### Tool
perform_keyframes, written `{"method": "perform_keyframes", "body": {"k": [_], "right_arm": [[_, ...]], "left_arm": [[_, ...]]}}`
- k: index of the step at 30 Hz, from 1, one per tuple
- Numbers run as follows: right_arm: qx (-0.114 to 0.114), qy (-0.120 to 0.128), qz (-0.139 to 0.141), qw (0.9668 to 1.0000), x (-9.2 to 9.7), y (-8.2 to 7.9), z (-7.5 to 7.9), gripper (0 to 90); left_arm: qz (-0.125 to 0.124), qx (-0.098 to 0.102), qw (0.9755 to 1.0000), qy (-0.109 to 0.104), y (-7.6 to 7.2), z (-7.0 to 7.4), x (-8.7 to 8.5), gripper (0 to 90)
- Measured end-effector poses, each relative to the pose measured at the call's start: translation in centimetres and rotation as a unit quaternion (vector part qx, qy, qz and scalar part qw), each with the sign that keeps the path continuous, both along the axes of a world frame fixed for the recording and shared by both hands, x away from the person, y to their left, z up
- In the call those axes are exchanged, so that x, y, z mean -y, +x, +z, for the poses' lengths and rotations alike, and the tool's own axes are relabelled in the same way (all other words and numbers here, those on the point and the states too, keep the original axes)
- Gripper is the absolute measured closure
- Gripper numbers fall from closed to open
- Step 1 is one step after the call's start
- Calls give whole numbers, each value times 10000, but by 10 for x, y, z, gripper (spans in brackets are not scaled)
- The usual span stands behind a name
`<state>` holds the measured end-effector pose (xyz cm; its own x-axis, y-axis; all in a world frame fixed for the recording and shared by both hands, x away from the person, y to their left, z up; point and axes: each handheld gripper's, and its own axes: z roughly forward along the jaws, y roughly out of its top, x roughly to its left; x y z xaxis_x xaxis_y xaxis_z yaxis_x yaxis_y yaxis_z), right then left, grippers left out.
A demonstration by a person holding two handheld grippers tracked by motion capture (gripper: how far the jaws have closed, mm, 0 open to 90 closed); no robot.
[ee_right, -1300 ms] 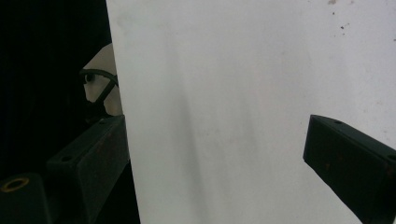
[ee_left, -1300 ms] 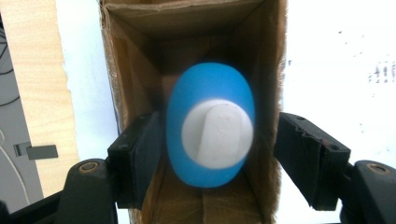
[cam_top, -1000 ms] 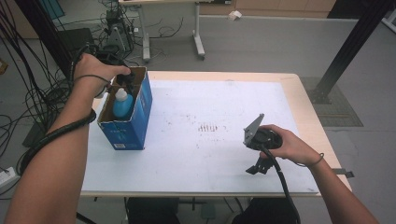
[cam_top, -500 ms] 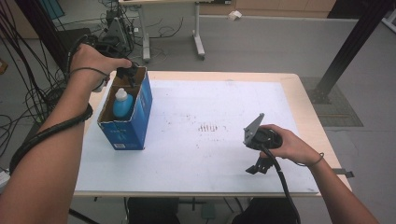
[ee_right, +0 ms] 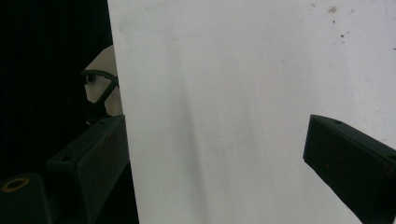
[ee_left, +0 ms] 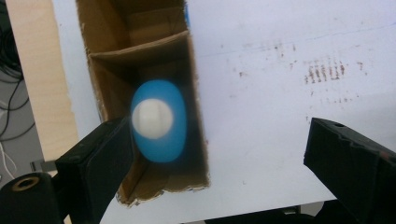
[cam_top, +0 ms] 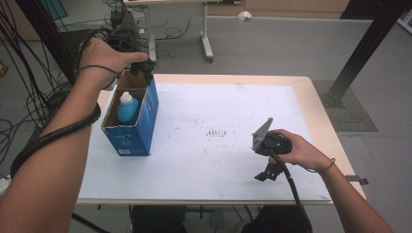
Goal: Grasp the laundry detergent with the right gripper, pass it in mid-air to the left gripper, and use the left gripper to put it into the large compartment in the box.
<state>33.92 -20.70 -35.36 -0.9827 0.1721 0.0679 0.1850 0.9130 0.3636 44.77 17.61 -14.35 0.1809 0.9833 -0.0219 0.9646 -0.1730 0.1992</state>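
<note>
The left gripper (cam_top: 145, 68) hung above the box (cam_top: 133, 128), its jaws just opened wide with nothing between them. The blue bottle (ee_left: 158, 120) stood inside the box. The right gripper (cam_top: 266, 172) rested released on the table (cam_top: 233, 97).

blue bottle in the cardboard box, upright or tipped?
Upright: the blue plastic bottle stands in the open cardboard box, its white cap pointing up.
</note>
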Motion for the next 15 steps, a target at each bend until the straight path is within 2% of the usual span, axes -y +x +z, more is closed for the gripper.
{"method": "perform_keyframes", "body": {"k": [8,15], "right_arm": [[-19,52,-39,10000,2,2,1,68],[-11,35,-43,10000,1,1,5,69]], "left_arm": [[-247,75,9997,-50,-5,3,19,67],[-527,1,9985,-135,-9,3,40,67]]}}
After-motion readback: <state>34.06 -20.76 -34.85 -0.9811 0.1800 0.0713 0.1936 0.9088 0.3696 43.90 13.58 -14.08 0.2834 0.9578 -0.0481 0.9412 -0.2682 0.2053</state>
